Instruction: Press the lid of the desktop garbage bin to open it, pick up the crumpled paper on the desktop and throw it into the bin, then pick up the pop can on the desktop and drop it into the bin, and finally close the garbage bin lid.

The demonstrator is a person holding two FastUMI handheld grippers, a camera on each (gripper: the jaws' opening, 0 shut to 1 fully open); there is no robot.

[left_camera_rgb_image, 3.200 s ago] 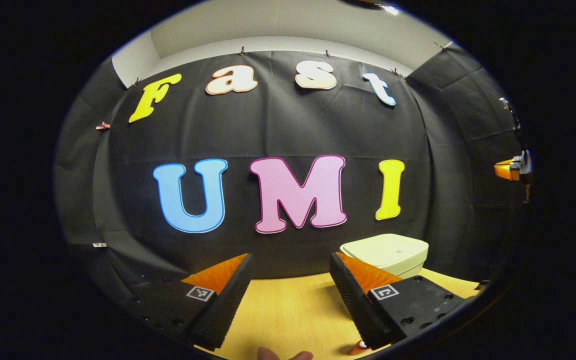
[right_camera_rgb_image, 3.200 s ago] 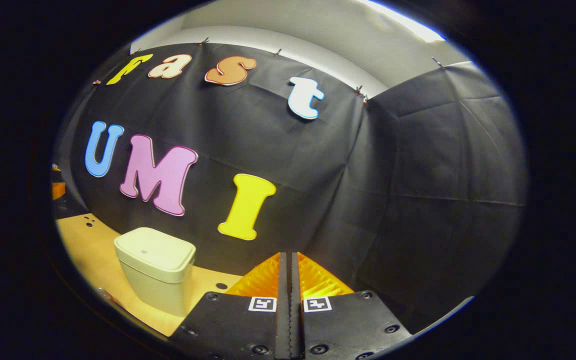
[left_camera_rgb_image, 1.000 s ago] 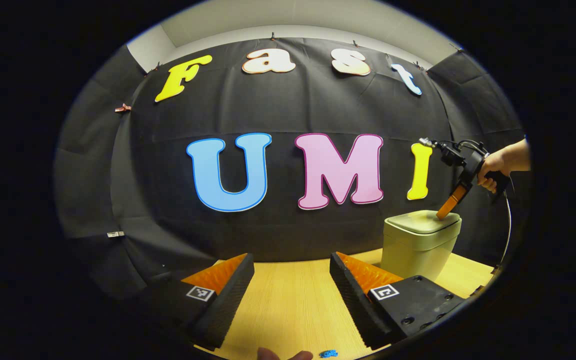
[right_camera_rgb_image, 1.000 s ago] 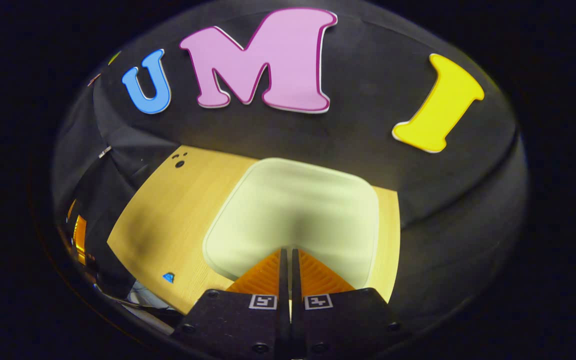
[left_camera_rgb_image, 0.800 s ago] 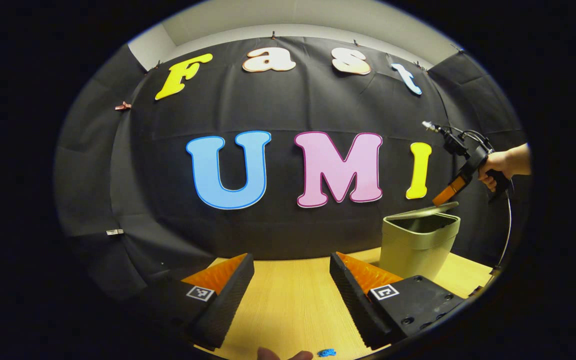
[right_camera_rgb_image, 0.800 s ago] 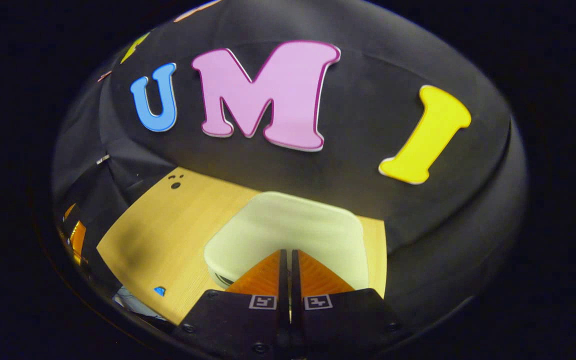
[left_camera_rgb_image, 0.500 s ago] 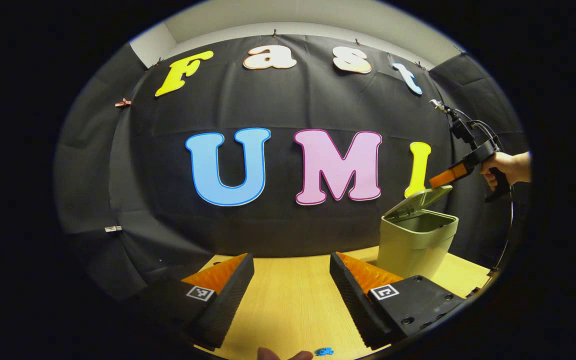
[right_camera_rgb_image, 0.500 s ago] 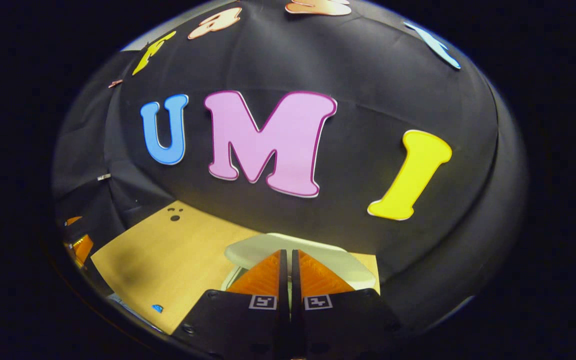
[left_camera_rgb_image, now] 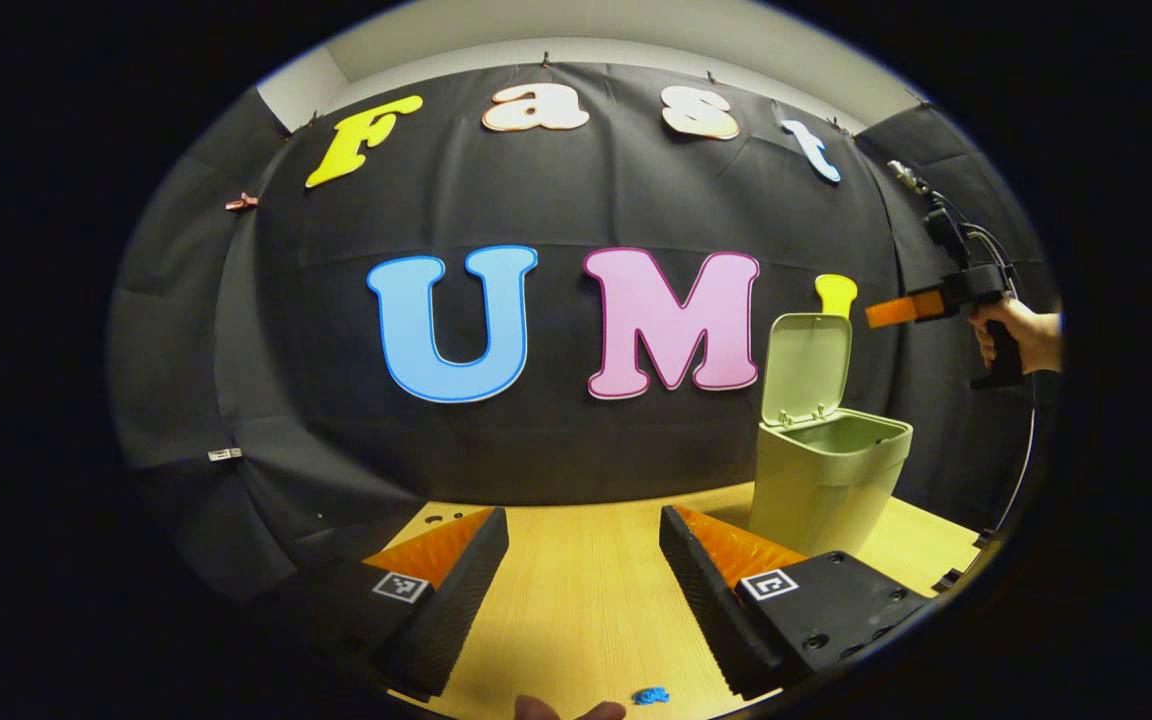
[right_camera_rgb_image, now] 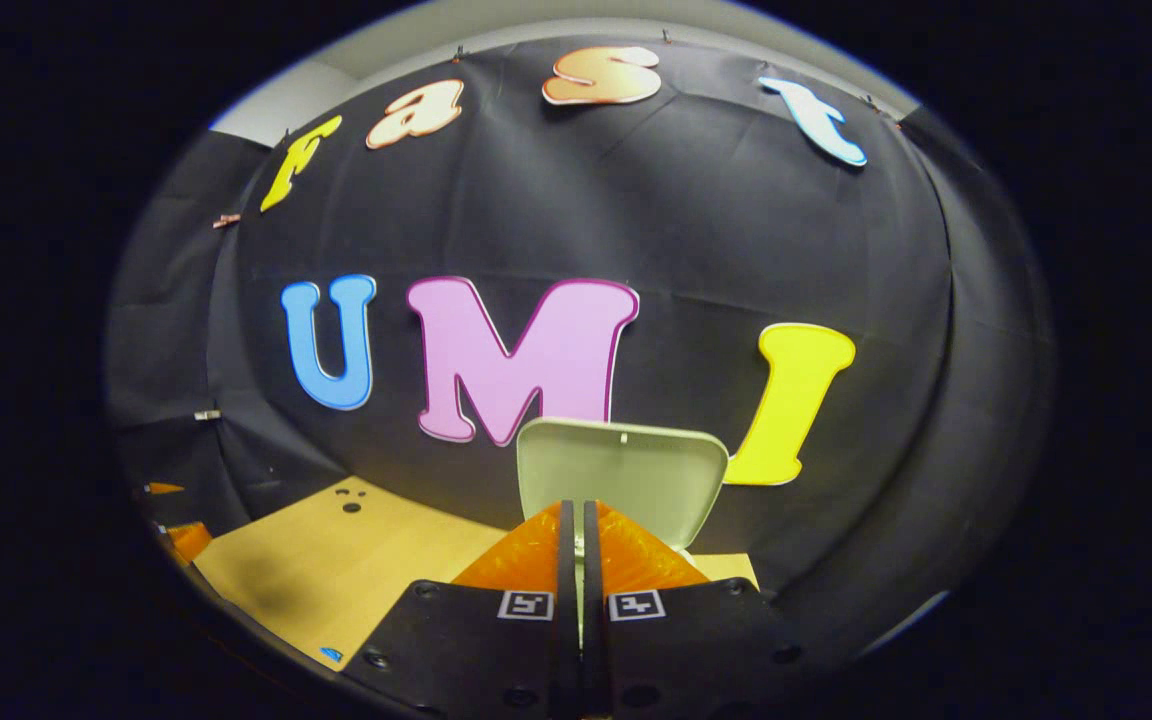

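Bin opened, paper pick-up next. The garbage bin (left_camera_rgb_image: 829, 478) stands on the table (left_camera_rgb_image: 576, 610) against the booth wall, its lid (left_camera_rgb_image: 806, 365) swung fully upright behind the open mouth; in the right gripper view the same lid (right_camera_rgb_image: 619, 475) rises just beyond the fingers. The right gripper (left_camera_rgb_image: 884, 312) hangs level beside the lid's top edge, apart from it, fingers pressed together and holding nothing. The left gripper (left_camera_rgb_image: 581, 560) sits low over the table on the side of the bin away from the right gripper, fingers spread wide and empty. A small blue scrap (left_camera_rgb_image: 650, 694) lies on the table near the left gripper, well apart from the bin; whether it belongs to the crumpled paper cannot be told. The pressing step looks complete. To do the next step well, the right gripper should draw clear of the bin without brushing the lid, which would likely drop shut, and the open fingers should straddle the paper before closing.
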